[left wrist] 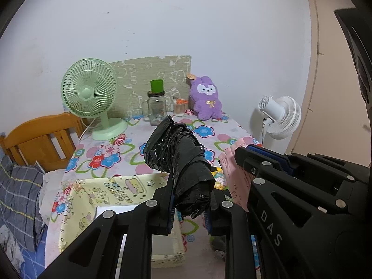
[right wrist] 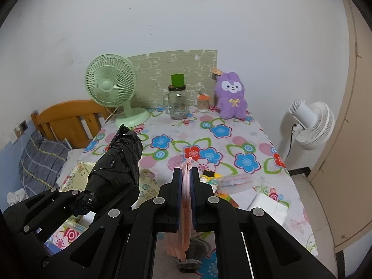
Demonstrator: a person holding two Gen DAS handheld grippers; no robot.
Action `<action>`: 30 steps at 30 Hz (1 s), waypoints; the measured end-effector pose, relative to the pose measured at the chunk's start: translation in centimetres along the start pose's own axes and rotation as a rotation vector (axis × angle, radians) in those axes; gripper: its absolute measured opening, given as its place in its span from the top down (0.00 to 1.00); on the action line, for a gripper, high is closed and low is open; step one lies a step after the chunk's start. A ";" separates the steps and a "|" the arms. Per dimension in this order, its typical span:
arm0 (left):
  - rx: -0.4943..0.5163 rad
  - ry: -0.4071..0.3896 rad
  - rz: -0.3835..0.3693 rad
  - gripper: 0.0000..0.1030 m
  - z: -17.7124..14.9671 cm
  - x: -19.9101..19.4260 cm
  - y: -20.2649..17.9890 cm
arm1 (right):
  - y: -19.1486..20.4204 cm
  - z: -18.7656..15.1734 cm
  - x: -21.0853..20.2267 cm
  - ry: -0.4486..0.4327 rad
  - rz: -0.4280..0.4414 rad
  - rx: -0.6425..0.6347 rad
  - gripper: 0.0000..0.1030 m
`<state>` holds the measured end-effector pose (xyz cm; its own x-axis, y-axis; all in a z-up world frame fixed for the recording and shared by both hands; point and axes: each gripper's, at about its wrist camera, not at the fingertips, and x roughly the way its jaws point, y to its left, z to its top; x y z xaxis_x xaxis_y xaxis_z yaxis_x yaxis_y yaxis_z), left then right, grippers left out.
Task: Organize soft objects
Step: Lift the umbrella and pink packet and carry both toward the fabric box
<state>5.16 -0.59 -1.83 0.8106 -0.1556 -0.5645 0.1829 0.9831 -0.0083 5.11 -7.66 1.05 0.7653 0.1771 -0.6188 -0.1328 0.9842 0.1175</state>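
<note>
While both black two-finger grippers hang side by side over the near edge of a flower-patterned tablecloth (right wrist: 232, 137), each is clamped on its own soft load. Nearest the lens in the left wrist view, the left gripper (left wrist: 189, 211) pinches the lower end of a crumpled black plastic bag rolled into a thick bundle (left wrist: 179, 160); its long axis runs up and away from the fingers, tilting toward the far left, so most of the bundle stands free above the pads. Directly below and to the left of that bundle sits an open pale-yellow fabric storage box printed with cartoon figures (left wrist: 111, 186), its rim just beyond the left fingertips. On that reading the left hand is the nearer one to the box, and a short drop forward would likely bring the bag over the opening.

Just to the right, the right gripper (right wrist: 186, 200) is closed on a thin stack of pink paper-like packets (right wrist: 187, 169), held edge-on and upright, the stack hanging below the pads as well as rising above them.

Farther across the cloth lie a clear plastic pencil pouch (right wrist: 239, 181) and a white folded tissue pack (right wrist: 269, 204). At the wall stand a mint-green desk fan (right wrist: 111, 86), a glass jar mug topped by a green cup (right wrist: 177, 102) and a purple plush rabbit (right wrist: 231, 95).
</note>
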 end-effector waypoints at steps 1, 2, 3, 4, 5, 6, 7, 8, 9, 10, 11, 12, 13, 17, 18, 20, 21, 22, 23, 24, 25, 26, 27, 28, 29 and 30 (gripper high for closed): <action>-0.003 0.004 0.005 0.82 0.0 0.0 0.3 | 0.3 0.1 0.1 0.001 0.004 -0.004 0.91; -0.005 0.006 0.008 0.82 0.0 0.0 0.5 | 0.6 0.2 0.2 0.003 0.011 -0.008 0.91; -0.007 0.009 0.011 0.82 0.0 0.1 0.8 | 0.9 0.2 0.3 0.006 0.015 -0.011 0.91; -0.008 0.012 0.013 0.82 0.0 0.2 1.1 | 1.2 0.3 0.5 0.010 0.020 -0.014 0.91; -0.010 0.013 0.017 0.82 0.0 0.2 1.4 | 1.4 0.4 0.7 0.014 0.023 -0.018 0.91; -0.012 0.013 0.021 0.82 0.0 0.2 1.7 | 1.6 0.5 0.8 0.016 0.026 -0.021 0.91; -0.013 0.014 0.024 0.82 0.0 0.2 1.8 | 1.9 0.5 1.0 0.018 0.030 -0.024 0.91; -0.015 0.014 0.028 0.82 0.0 0.2 2.0 | 2.2 0.6 1.1 0.020 0.034 -0.028 0.91; -0.019 0.013 0.033 0.82 0.0 0.2 2.4 | 2.5 0.7 1.3 0.022 0.038 -0.032 0.91; -0.022 0.013 0.035 0.82 0.0 0.2 2.6 | 2.7 0.8 1.4 0.022 0.040 -0.034 0.91; -0.027 0.014 0.039 0.82 0.0 0.2 2.9 | 2.9 0.8 1.5 0.024 0.044 -0.039 0.91; -0.029 0.014 0.042 0.82 0.0 0.2 3.1 | 3.2 0.9 1.6 0.025 0.047 -0.043 0.91; -0.034 0.016 0.046 0.82 0.0 0.2 3.4 | 3.5 1.0 1.8 0.027 0.051 -0.047 0.91; -0.047 0.022 0.065 0.82 0.0 0.3 4.6 | 4.5 1.3 2.4 0.037 0.069 -0.064 0.91; -0.049 0.022 0.070 0.82 0.0 0.3 4.7 | 4.7 1.4 2.6 0.039 0.075 -0.066 0.91; -0.049 0.023 0.083 0.82 0.0 0.3 5.2 | 5.2 1.5 2.8 0.040 0.087 -0.071 0.91; -0.050 0.024 0.088 0.82 0.1 0.3 5.5 | 5.4 1.5 2.9 0.041 0.092 -0.072 0.91; -0.051 0.026 0.094 0.82 0.1 0.3 5.8 | 5.7 1.6 3.1 0.041 0.098 -0.073 0.91; -0.053 0.028 0.099 0.82 0.0 0.4 6.1 | 5.9 1.6 3.2 0.043 0.104 -0.074 0.91; -0.055 0.030 0.102 0.82 0.0 0.4 6.3 | 6.1 1.6 3.4 0.044 0.109 -0.076 0.91; -0.057 0.032 0.105 0.82 -0.1 0.5 6.5 | 6.4 1.6 3.5 0.046 0.114 -0.078 0.91; -0.059 0.035 0.108 0.82 -0.1 0.5 6.7 | 6.6 1.6 3.7 0.049 0.119 -0.081 0.91; -0.063 0.039 0.111 0.82 -0.2 0.6 7.0 | 6.9 1.6 3.9 0.053 0.123 -0.084 0.91; -0.065 0.041 0.113 0.82 -0.3 0.7 7.2 | 7.2 1.6 4.1 0.058 0.129 -0.087 0.91; -0.068 0.045 0.115 0.82 -0.5 0.8 7.5 | 7.3 1.5 4.4 0.062 0.132 -0.090 0.91; -0.074 0.052 0.118 0.82 -0.6 1.0 7.8 | 7.5 1.5 4.6 0.066 0.135 -0.092 0.91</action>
<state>7.08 6.95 -2.99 0.7937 -0.0349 -0.6073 0.0448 0.9990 0.0012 8.57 0.52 0.26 0.6939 0.3048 -0.6523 -0.2911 0.9474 0.1331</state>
